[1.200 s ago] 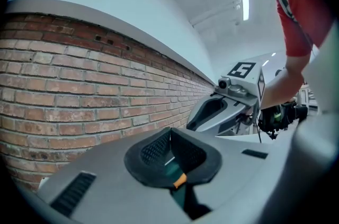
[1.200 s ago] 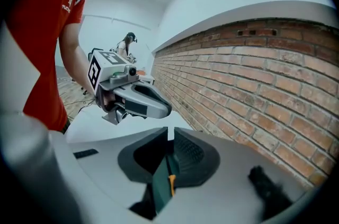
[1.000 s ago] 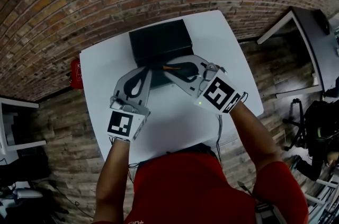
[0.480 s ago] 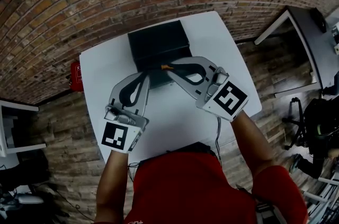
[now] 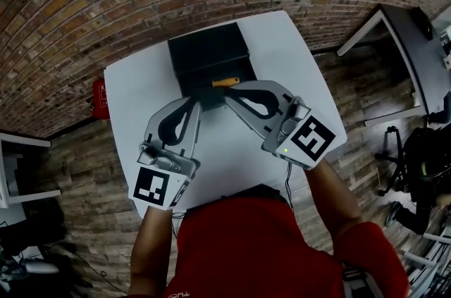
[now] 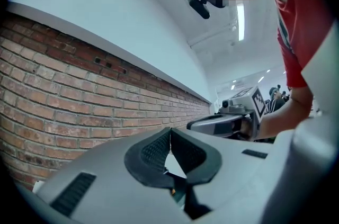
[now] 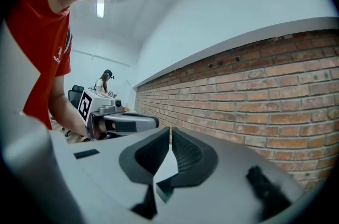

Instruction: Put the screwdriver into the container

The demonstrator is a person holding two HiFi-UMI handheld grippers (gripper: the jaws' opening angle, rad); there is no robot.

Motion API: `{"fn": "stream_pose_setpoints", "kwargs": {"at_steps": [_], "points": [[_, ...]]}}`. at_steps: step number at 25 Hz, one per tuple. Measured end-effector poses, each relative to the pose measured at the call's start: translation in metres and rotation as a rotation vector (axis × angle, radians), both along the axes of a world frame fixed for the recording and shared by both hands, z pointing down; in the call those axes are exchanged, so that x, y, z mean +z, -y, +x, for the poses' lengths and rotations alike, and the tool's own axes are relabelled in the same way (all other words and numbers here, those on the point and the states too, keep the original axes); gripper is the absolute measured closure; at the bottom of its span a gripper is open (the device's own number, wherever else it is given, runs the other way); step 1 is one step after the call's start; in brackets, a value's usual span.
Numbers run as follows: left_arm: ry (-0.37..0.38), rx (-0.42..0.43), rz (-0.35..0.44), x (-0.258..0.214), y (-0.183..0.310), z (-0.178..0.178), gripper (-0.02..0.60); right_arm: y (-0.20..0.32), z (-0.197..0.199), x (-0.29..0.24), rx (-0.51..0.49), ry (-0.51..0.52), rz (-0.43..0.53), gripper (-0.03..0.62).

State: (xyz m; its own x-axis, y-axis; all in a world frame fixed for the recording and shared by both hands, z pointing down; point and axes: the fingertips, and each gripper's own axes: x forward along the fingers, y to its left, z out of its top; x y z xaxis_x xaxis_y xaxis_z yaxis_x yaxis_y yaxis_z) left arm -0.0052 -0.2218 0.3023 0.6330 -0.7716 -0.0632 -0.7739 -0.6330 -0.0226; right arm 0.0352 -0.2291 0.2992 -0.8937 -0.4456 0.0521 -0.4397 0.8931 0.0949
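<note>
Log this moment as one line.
screwdriver: orange handle lying in container, near its front wall | left gripper: shut, empty, at container front | right gripper: shut, empty, beside handle

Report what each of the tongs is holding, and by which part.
Left tongs: shut on nothing. Right tongs: near shut, tips by the orange screwdriver; whether they grip it cannot be told.

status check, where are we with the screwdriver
Left gripper shut, empty. Right gripper shut, empty. Screwdriver orange handle showing at container near edge, just beyond right gripper. Nothing in the way.
</note>
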Motion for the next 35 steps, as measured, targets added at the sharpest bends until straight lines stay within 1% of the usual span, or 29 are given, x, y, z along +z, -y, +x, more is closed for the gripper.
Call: {"fn": "stream_pose_setpoints", "kwargs": {"at_steps": [3, 8, 12, 22, 31, 35], "points": [[-0.015, 0.001, -0.003, -0.002, -0.003, 0.005, 0.568, -0.006, 0.001, -0.001, 0.002, 0.017, -0.001, 0.556], [-0.019, 0.019, 0.005, -0.006, -0.007, 0.011, 0.568, -0.013, 0.001, -0.005, 0.010, 0.056, -0.008, 0.557], [-0.033, 0.024, 0.010, -0.009, -0.007, 0.016, 0.568, -0.016, 0.003, -0.006, 0.015, 0.068, -0.006, 0.557], [-0.039, 0.042, 0.019, -0.015, -0.011, 0.026, 0.568, -0.018, 0.006, -0.013, 0.017, 0.091, 0.007, 0.562], [-0.017, 0.051, 0.025, -0.013, -0.013, 0.024, 0.568, -0.018, 0.003, -0.007, 0.010, 0.084, 0.012, 0.563], [-0.014, 0.055, 0.022, -0.012, -0.012, 0.025, 0.568, -0.018, 0.002, -0.009, 0.015, 0.097, 0.006, 0.563]]}}
